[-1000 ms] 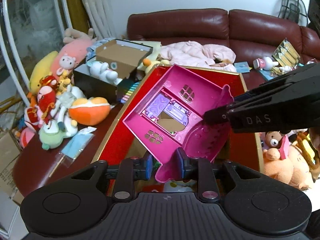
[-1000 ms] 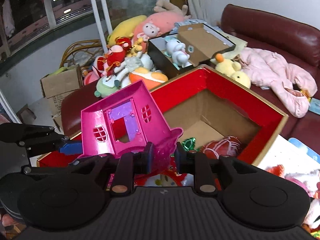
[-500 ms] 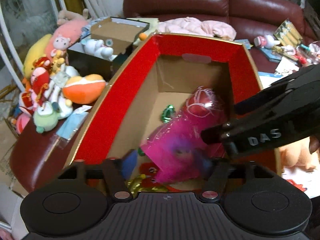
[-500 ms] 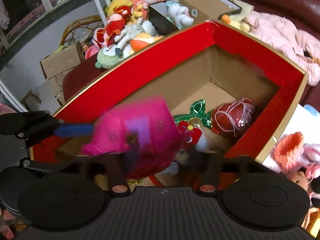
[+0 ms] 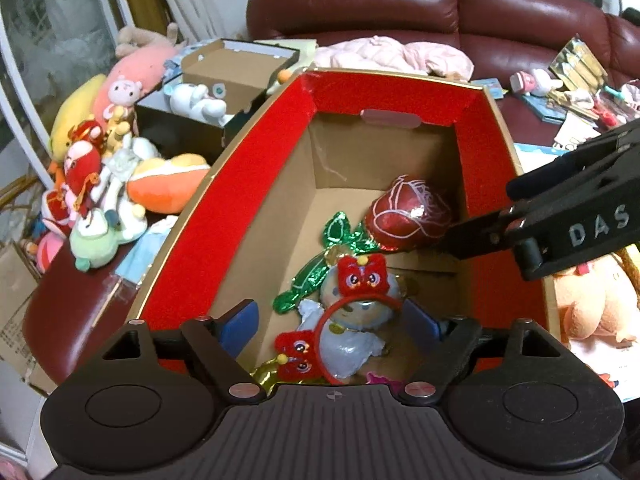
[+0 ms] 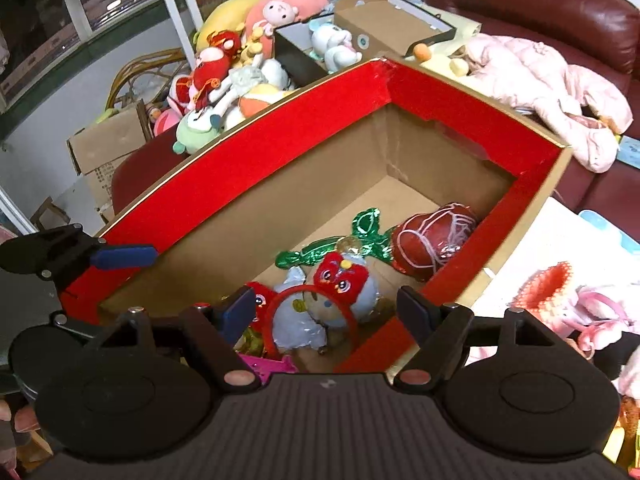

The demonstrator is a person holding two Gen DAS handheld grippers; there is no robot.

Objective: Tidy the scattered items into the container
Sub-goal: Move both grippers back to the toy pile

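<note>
A big red-lined cardboard box [image 5: 240, 200] fills both views; it also shows in the right wrist view [image 6: 256, 168]. Inside lie a red rose foil balloon [image 5: 408, 216], green foil leaves [image 5: 316, 276], a red lion headband [image 5: 352, 292] on a pale blue toy, and a sliver of the pink toy house [image 6: 268, 362] at the near edge. My left gripper [image 5: 332, 320] is open and empty above the box. My right gripper [image 6: 326, 312] is open and empty above the box too. The right gripper also shows in the left wrist view [image 5: 568, 224].
Plush toys [image 5: 104, 184] are piled left of the box beside an open brown carton [image 5: 236, 68]. A pink jacket [image 6: 544, 80] lies on the dark red sofa [image 5: 480, 12]. More toys and papers lie right of the box [image 6: 568, 304].
Both grippers held the pink toy house a second ago. They opened, the house dropped into the near end of the box, and both grippers are now empty.
</note>
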